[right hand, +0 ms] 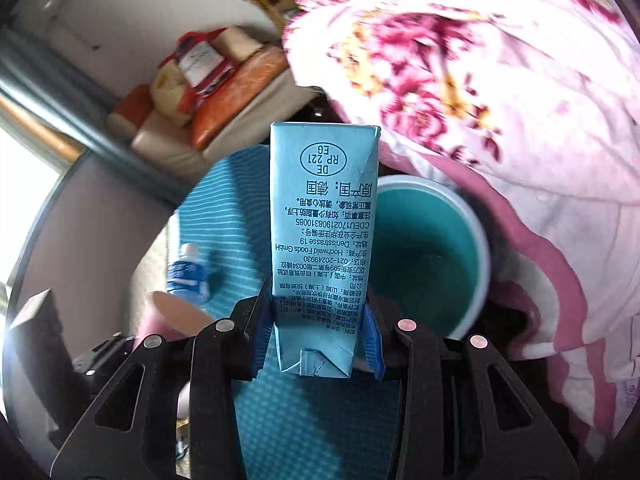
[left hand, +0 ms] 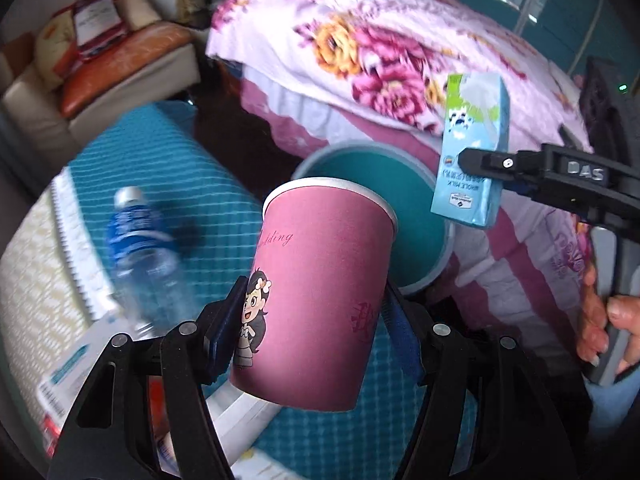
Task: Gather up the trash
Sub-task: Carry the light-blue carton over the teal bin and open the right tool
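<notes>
A: What does the left claw (left hand: pixel 308 320) hold?

B: It is clenched on a pink paper cup (left hand: pixel 320 296). The blue pads press on both sides of the cup, low on its wall. The cup stands out forward from the claw, tilted a little, with its open rim at the far end.

A: And the right claw (right hand: pixel 316 332)?

B: It grips a light blue milk carton (right hand: pixel 322 248). The pads squeeze the carton near one end, and the rest of it sticks out forward between the fingers. The print on it is upside down in the right wrist view.

A: Where are they relative to the bin?

B: A teal bin (left hand: pixel 424 216) with a pale rim stands on the floor beside the bed. In the left view the cup's rim overlaps the near side of the bin mouth, and the carton hangs at its right edge.

A: Is other trash visible?

B: Yes, a plastic bottle (left hand: pixel 140 252) with a blue label lies on the teal mat (left hand: pixel 172 168), left of the cup and well apart from both claws. It is blurred.
</notes>
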A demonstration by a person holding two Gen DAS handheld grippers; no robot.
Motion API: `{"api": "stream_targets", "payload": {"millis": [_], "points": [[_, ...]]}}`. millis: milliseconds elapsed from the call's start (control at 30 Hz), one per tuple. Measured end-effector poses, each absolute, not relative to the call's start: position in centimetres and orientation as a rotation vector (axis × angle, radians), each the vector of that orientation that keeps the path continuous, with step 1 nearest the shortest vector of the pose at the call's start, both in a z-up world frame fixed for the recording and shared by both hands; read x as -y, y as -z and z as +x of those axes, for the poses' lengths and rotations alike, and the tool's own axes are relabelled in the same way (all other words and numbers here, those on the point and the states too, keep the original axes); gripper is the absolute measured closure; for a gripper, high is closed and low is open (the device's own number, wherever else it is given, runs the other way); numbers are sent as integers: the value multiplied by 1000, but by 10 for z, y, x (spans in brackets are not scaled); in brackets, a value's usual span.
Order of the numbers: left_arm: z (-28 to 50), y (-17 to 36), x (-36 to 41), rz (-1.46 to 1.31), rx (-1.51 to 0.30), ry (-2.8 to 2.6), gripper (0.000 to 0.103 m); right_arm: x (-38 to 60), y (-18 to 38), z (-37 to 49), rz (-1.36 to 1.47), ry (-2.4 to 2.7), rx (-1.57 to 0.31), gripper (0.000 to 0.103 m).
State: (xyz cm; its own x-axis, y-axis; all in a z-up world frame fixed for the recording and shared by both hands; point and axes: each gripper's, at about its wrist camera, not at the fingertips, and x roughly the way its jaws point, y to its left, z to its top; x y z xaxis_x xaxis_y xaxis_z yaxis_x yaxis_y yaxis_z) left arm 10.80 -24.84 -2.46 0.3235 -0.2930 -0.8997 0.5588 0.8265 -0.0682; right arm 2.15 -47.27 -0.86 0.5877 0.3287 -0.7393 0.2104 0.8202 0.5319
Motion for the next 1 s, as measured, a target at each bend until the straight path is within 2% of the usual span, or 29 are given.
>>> {"api": "stream_targets", "payload": {"millis": [133,333,467,533,1000], "points": [[131,63,279,304,-1180,577,37,496,28,23,656,-41,-976,66],[156,84,309,312,-1211,593,36,514,48,31,669,-6,-1009,66],[161,85,317,296,-1214,589,32,518,57,32,676,-2,-1028,66],[161,84,315,300,-1207,572,23,518,61,35,670,-3,-1039,66],[133,57,267,262,-1195,591,22,503,75,39,665,-7,-1112,64]]}}
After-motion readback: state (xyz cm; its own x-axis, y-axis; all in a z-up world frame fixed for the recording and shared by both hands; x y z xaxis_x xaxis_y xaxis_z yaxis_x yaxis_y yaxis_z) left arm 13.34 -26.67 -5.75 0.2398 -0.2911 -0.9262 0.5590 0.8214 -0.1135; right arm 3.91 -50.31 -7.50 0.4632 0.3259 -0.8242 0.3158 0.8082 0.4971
